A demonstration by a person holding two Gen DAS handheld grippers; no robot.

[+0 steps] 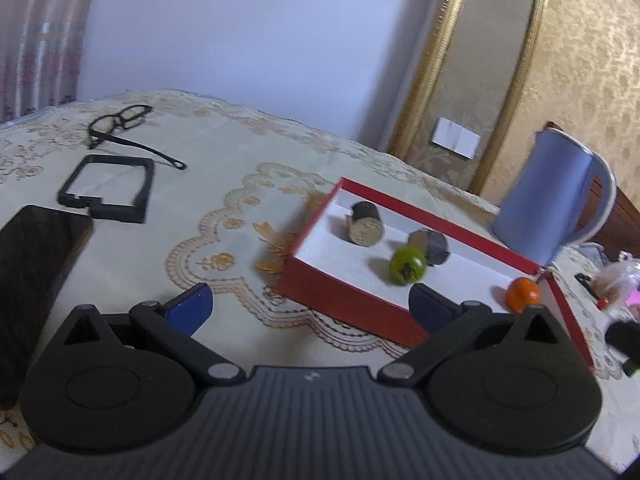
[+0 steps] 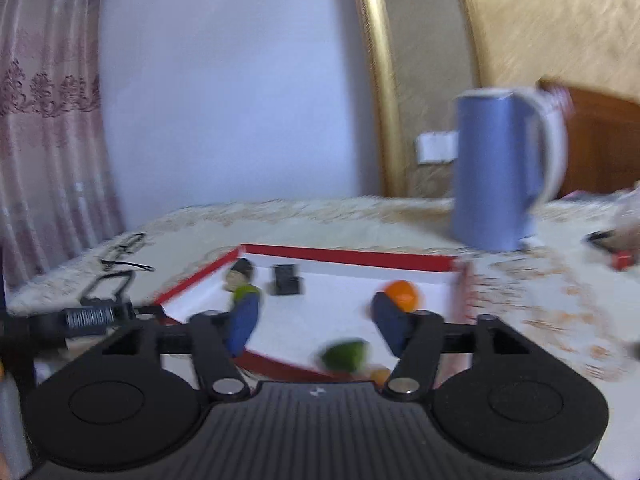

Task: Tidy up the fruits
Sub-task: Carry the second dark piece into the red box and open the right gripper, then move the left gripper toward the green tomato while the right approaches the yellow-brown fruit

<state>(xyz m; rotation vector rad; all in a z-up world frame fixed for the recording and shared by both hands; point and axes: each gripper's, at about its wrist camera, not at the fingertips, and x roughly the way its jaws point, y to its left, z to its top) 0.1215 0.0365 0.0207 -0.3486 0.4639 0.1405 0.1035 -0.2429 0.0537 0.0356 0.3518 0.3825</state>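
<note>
While the red box [image 1: 344, 300] sits at centre right with bare tablecloth [image 1: 224, 152] to its left, both the left gripper [image 1: 308, 306] and the right gripper [image 2: 316, 320] gape wide, holding nothing.

Noted: table cloth [image 1: 224, 152], woven, matt, with embroidered lace pattern. Red box [image 1: 340, 300], matt cardboard, white paper-like lining. Green fruit [image 1: 407, 266] looked smooth, slightly glossy. Blue kettle [image 1: 544, 196], smooth plastic. I saw glossy black plastic glasses [image 1: 120, 120].

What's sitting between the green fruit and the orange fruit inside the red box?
Nothing: in the left wrist view only bare white lining separates the green fruit from the orange fruit.
</note>
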